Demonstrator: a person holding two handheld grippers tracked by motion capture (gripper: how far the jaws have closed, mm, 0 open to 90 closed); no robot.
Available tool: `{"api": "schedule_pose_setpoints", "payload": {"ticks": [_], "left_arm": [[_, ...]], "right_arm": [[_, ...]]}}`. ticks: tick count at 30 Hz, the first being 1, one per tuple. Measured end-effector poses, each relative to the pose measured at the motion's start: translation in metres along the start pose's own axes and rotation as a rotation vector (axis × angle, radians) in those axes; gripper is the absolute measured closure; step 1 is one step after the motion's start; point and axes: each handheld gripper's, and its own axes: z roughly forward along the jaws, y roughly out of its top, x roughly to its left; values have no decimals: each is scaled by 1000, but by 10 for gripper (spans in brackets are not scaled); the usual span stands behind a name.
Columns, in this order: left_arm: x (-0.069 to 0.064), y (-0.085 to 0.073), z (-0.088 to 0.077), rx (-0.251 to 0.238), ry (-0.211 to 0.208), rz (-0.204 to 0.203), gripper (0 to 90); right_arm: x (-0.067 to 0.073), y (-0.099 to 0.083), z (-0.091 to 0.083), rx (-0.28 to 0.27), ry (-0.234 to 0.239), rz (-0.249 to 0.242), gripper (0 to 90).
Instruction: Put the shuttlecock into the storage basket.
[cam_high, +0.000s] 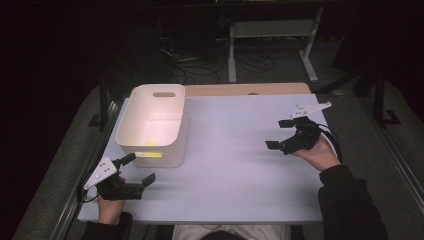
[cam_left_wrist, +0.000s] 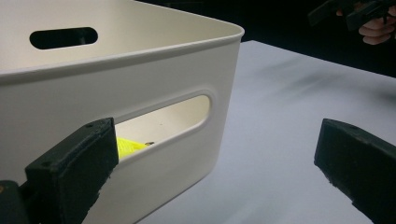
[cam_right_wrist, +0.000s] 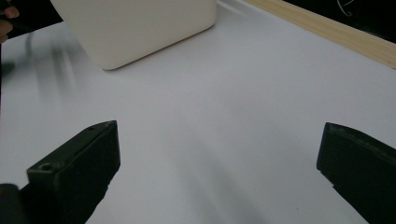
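Standing near the left edge of the surface (cam_high: 240, 150), toward its far left corner, the white bin (cam_high: 150, 150) is the thing in hand: a rounded, thin-walled plastic tub with a slot handle cut into each end wall. It looks light and fairly stiff, though the long walls would likely flex if squeezed, and the smooth glossy plastic could slip between hard pads. A small yellow object (cam_left_wrist: 126, 147) lies on its floor, visible through the near handle slot (cam_left_wrist: 177, 116); it seems too slight to add much weight, but may slide if the tub tips.

The left claw (cam_high: 139, 170) hovers just beside the bin's near end wall, jaws spread wide and holding nothing, one jaw close in front of the wall below the slot. The right claw (cam_high: 281, 134) hangs well apart near the right edge of the surface, likewise spread and empty.

The best hold is probably the rolled rim (cam_left_wrist: 140, 51) or the upper lip of the handle slot, where the plastic is doubled and a jaw can hook under. Pinching a flat wall would be less secure.
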Motion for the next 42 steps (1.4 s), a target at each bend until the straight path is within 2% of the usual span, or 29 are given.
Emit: {"api": "schedule_pose_setpoints", "payload": {"ticks": [21,42], "left_arm": [[0,0,0,0,3,-1,0],[0,0,0,1,6,0,0]], "right_arm": [[5,-35,-17,-43,-31,27,0],[12,-74,-27,-36,-65,59,0]]}}
